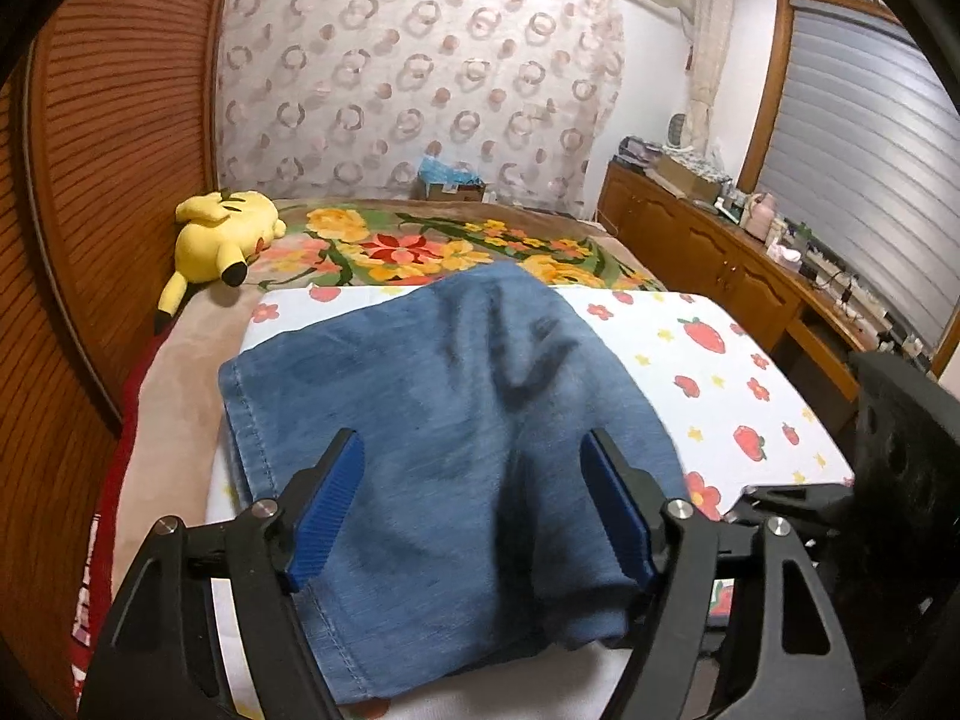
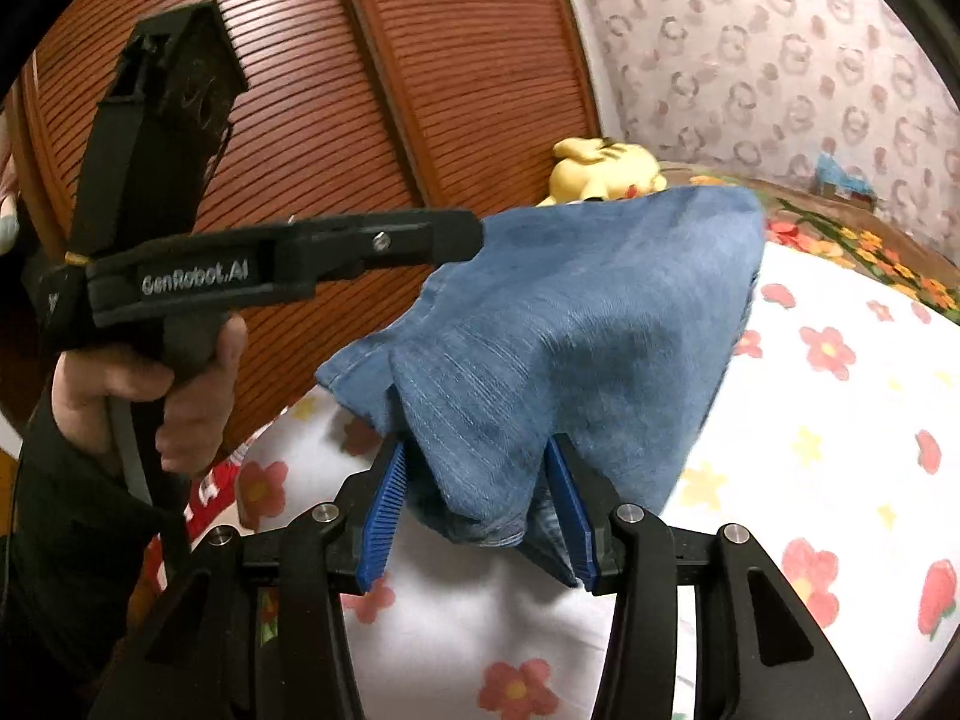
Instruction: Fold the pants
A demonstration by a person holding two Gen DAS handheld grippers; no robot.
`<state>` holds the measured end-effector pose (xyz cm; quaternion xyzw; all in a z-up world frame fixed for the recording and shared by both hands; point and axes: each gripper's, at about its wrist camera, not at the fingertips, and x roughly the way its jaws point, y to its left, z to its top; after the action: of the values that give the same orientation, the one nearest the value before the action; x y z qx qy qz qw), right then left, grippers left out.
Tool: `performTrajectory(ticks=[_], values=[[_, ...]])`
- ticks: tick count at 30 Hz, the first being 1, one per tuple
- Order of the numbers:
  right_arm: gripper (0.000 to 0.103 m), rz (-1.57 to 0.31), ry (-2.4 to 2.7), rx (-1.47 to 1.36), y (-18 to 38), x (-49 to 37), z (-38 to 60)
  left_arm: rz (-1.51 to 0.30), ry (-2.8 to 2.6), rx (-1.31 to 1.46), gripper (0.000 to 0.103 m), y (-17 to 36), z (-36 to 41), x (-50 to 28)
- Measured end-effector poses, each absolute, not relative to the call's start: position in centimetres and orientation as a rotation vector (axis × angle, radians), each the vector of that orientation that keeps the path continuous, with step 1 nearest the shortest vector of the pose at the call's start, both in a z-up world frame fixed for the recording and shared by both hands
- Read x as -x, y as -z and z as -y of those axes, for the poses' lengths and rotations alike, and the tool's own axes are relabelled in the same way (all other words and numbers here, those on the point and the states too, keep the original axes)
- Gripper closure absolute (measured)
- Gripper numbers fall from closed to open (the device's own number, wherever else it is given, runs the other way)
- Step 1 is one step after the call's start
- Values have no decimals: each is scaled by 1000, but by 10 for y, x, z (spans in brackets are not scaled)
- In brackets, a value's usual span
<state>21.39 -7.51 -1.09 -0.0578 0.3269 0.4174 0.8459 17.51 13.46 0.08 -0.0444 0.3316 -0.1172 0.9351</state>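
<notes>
Blue denim pants (image 1: 450,390) lie folded on a white sheet printed with strawberries and flowers (image 1: 720,372). My left gripper (image 1: 471,444) hovers over their near part, open wide, its blue pads clear of the cloth. In the right wrist view, my right gripper (image 2: 477,444) is shut on a thick bunched fold at the near end of the pants (image 2: 570,330), which rise from it like a tent. A hand (image 2: 198,384) holds the left gripper (image 2: 468,234) side-on above the pants' left edge. The right gripper's black housing (image 1: 900,450) shows at the right of the left wrist view.
A yellow plush toy (image 1: 222,234) lies at the bed's far left on a floral blanket (image 1: 420,246). Louvred wooden doors (image 1: 108,180) run along the left. A wooden sideboard (image 1: 720,252) with clutter stands on the right. A cardboard box (image 1: 453,186) sits by the curtain.
</notes>
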Motion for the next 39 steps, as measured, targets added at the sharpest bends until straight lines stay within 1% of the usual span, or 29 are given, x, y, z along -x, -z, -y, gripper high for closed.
performTrajectory(ticks=[3, 8, 10, 11, 13, 20, 24, 25, 26, 27, 29, 34, 39], values=[[54, -719, -845, 76, 15, -208, 90, -693, 214, 65, 27, 9, -135, -171], [54, -680, -747, 45, 11, -194, 122, -727, 184, 59, 27, 35, -140, -162], [49, -655, -712, 18, 7, -194, 127, -744, 173, 66, 27, 45, -143, -158], [44, -637, -690, 11, 5, -196, 129, -752, 174, 71, 27, 50, -143, -157], [42, -629, -654, -14, 5, -202, 129, -766, 171, 67, 27, 57, -144, -154], [41, -771, -584, -4, 42, -227, 112, -786, 107, -7, 27, 72, -141, -150], [42, -819, -613, -52, 48, -236, 109, -780, 116, 0, 27, 76, -146, -147], [46, -822, -626, -61, 48, -238, 108, -778, 119, 0, 27, 76, -146, -146], [70, -824, -648, -71, 46, -242, 108, -775, 121, 3, 27, 76, -147, -146], [92, -822, -663, -78, 43, -248, 109, -773, 124, 9, 27, 75, -147, -145], [97, -780, -690, -80, 30, -253, 111, -763, 127, 27, 27, 72, -150, -143], [98, -636, -776, -50, -22, -256, 83, -710, 103, 64, 27, 51, -171, -127], [98, -568, -921, -41, -52, -251, 30, -660, 39, 97, 27, 30, -206, -106]])
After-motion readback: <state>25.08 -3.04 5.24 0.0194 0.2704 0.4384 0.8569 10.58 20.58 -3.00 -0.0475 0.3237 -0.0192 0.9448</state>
